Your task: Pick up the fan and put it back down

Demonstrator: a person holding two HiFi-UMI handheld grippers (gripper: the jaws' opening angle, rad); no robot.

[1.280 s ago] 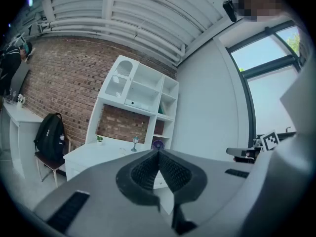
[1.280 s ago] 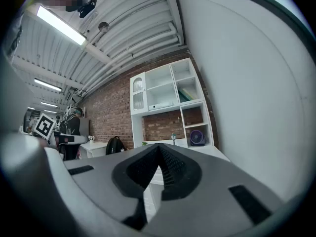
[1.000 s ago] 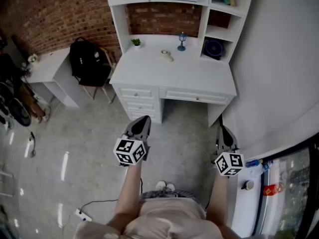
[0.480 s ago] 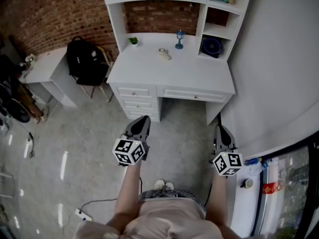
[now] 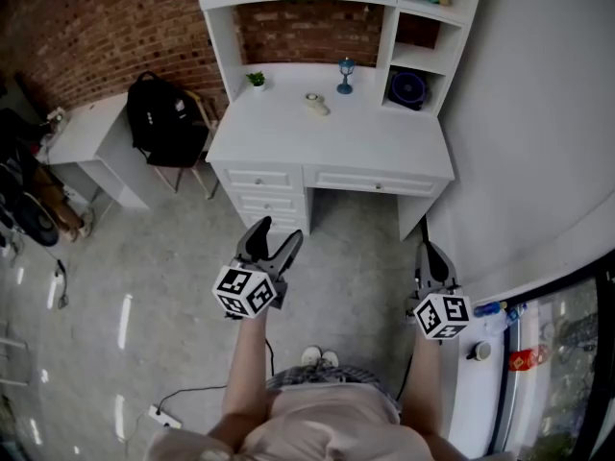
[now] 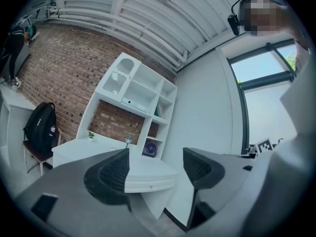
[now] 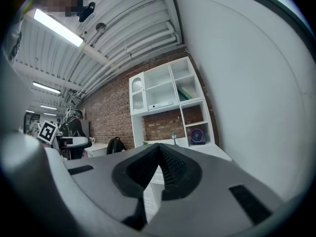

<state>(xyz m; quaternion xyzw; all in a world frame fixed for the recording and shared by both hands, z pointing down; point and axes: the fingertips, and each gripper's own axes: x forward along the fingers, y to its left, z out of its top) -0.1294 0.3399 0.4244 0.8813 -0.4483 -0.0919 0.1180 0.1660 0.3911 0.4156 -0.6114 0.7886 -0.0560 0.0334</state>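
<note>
Left gripper (image 5: 275,234) held level, well short of desk (image 5: 336,147), jaws just opened wide, nothing between them. Right gripper (image 5: 427,250) alongside, jaws pressed together, empty. Fan (image 5: 407,88) upright in lower right cubby (image 5: 432,92) atop desk, untouched.

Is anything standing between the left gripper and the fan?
Nothing visible. The left gripper, its jaws just opened and empty, faces only floor, then the desk; the fan sits in an open cubby on the desk's right.
</note>
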